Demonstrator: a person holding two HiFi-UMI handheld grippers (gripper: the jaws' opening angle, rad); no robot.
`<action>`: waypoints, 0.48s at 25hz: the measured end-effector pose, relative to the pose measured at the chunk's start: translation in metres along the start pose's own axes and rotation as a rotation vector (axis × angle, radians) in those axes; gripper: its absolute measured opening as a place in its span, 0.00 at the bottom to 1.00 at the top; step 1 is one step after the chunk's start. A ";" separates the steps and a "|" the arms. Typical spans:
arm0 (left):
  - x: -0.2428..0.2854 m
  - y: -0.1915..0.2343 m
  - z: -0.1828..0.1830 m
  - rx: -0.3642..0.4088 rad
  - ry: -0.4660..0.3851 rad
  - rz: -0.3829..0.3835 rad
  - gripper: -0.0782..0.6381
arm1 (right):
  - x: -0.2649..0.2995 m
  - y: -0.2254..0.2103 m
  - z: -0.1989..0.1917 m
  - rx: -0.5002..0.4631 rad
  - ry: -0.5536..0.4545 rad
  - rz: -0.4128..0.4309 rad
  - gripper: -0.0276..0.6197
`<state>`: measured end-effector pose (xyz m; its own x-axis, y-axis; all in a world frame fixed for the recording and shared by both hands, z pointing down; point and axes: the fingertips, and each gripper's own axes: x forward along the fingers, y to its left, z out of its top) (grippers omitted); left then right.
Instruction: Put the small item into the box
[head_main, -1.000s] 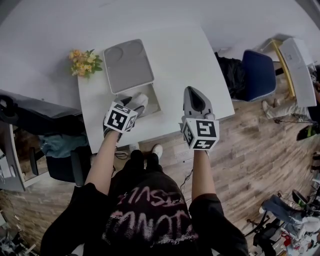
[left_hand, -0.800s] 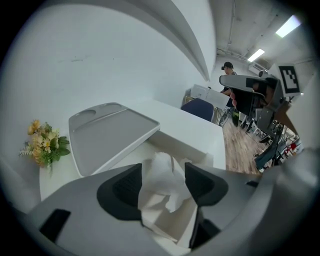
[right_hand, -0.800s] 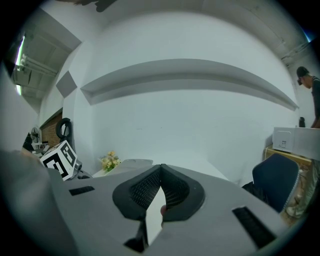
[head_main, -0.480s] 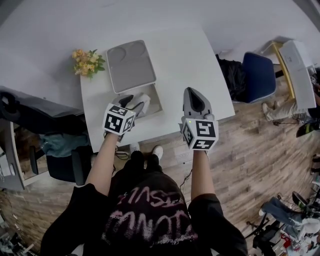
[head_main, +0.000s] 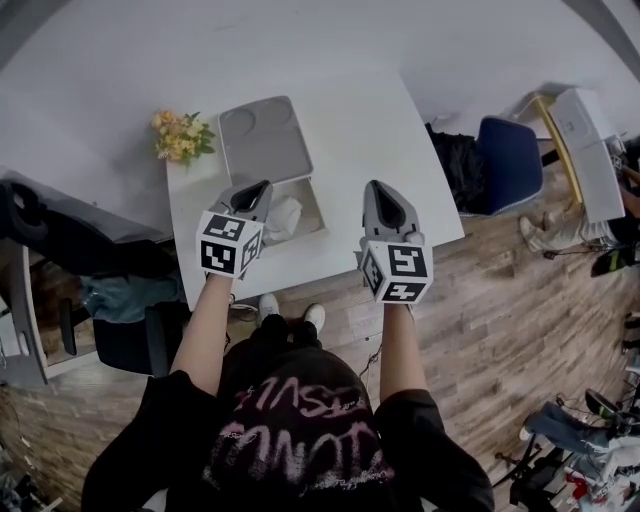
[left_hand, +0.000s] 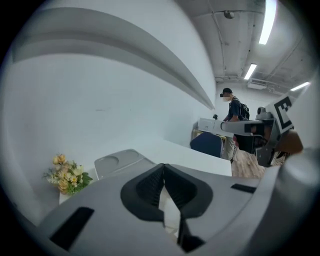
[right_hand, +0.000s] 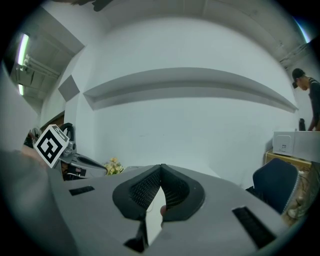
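Note:
A grey box (head_main: 318, 208) stands open on the white table (head_main: 370, 120), its flat lid (head_main: 265, 140) lying back toward the wall. Inside it lies a small white crumpled item (head_main: 283, 218). My left gripper (head_main: 262, 187) hangs just left of the box, above its near left corner, jaws shut with nothing between them. In the left gripper view the left gripper (left_hand: 163, 166) shows closed pads and the lid (left_hand: 120, 161) beyond. My right gripper (head_main: 378, 187) hovers over the table to the right of the box, also shut and empty; the right gripper (right_hand: 160, 166) has its tips touching.
A bunch of yellow flowers (head_main: 180, 137) sits at the table's back left corner. A blue chair (head_main: 510, 160) and a dark bag (head_main: 455, 150) stand beyond the table's right edge. A dark desk (head_main: 60, 230) lies to the left. A person (left_hand: 232, 107) stands far off.
The left gripper has drawn back from inside the box toward the left and its jaws have closed. The white item stays in the box. The right gripper has hardly moved.

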<state>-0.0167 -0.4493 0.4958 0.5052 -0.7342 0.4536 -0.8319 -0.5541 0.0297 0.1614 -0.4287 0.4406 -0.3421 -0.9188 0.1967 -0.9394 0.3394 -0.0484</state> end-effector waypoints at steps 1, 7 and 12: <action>-0.003 0.001 0.006 0.001 -0.014 0.005 0.12 | -0.001 0.000 0.002 0.000 -0.002 -0.001 0.06; -0.018 0.008 0.039 -0.016 -0.111 0.022 0.11 | -0.001 0.005 0.016 -0.004 -0.029 0.004 0.06; -0.035 0.008 0.064 0.029 -0.174 0.031 0.11 | -0.002 0.009 0.028 0.000 -0.050 0.007 0.06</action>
<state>-0.0260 -0.4534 0.4230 0.5133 -0.8069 0.2924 -0.8422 -0.5390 -0.0092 0.1529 -0.4291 0.4127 -0.3497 -0.9252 0.1476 -0.9368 0.3463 -0.0494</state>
